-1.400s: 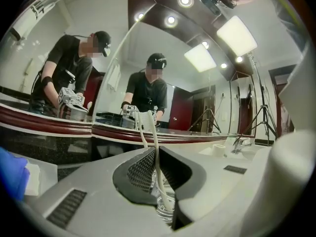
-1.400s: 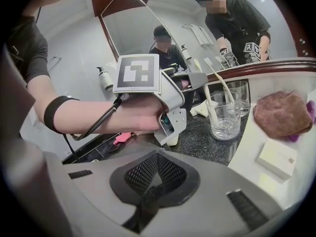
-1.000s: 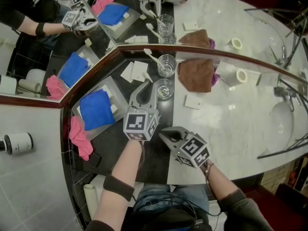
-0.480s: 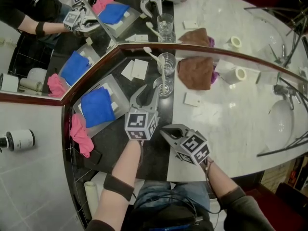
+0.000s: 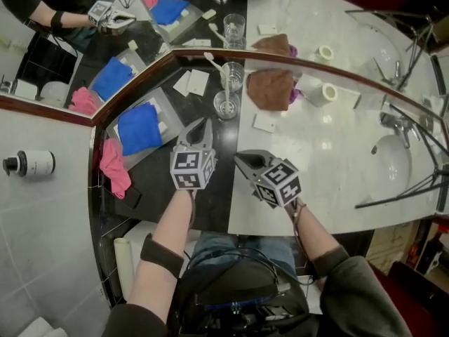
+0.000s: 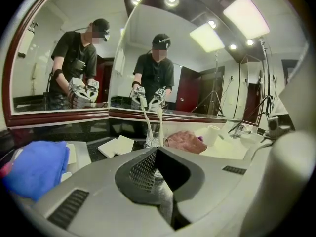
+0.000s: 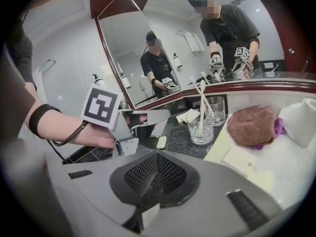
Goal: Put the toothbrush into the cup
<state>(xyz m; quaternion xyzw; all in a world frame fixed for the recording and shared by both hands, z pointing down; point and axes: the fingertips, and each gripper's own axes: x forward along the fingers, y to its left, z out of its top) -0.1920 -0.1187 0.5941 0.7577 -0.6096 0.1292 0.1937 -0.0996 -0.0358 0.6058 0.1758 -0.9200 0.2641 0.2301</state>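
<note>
Cream plastic toothbrush (image 5: 226,95) stands inside the clear glass cup (image 5: 226,107), on the black stone counter (image 5: 160,182) near the mirror.
My left tongs (image 5: 203,123) have just been closing and are now clenched with nothing between the jaws, pointing toward the cup. My right tongs (image 5: 240,159) are clenched also, empty, just beside the left ones.
</note>
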